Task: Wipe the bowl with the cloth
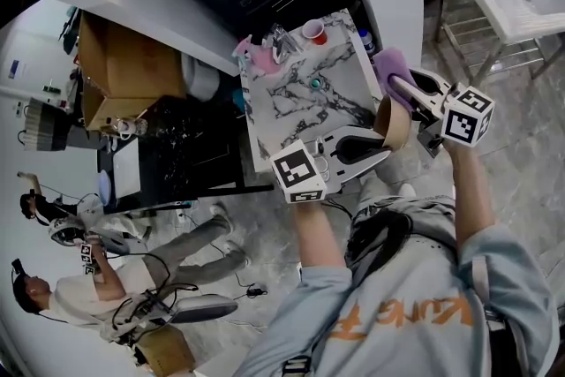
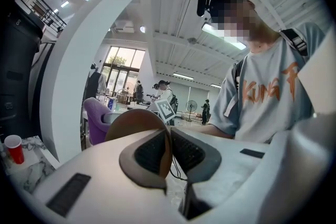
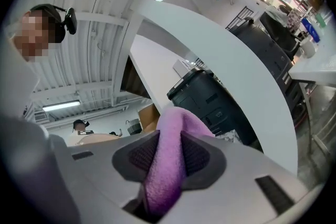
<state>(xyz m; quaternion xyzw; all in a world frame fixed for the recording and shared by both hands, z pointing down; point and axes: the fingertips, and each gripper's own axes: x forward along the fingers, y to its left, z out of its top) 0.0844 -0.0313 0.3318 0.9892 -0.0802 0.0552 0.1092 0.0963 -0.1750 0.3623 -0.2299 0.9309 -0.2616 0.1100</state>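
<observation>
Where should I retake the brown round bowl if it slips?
Pinch the brown round bowl by its thin rim, one jaw inside, one outside, as the left gripper does now. Come from the side opposite the purple cloth in the right gripper, leaving the hollow free.

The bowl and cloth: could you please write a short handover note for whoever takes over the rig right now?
Left gripper: fingers shut on the rim of the brown bowl, held in the air beside the marble table.
Right gripper: shut on the purple cloth, close beside the bowl.
Done: both things picked up.
To do: press the cloth into the bowl and wipe; whether any wiping has happened cannot be told.
</observation>
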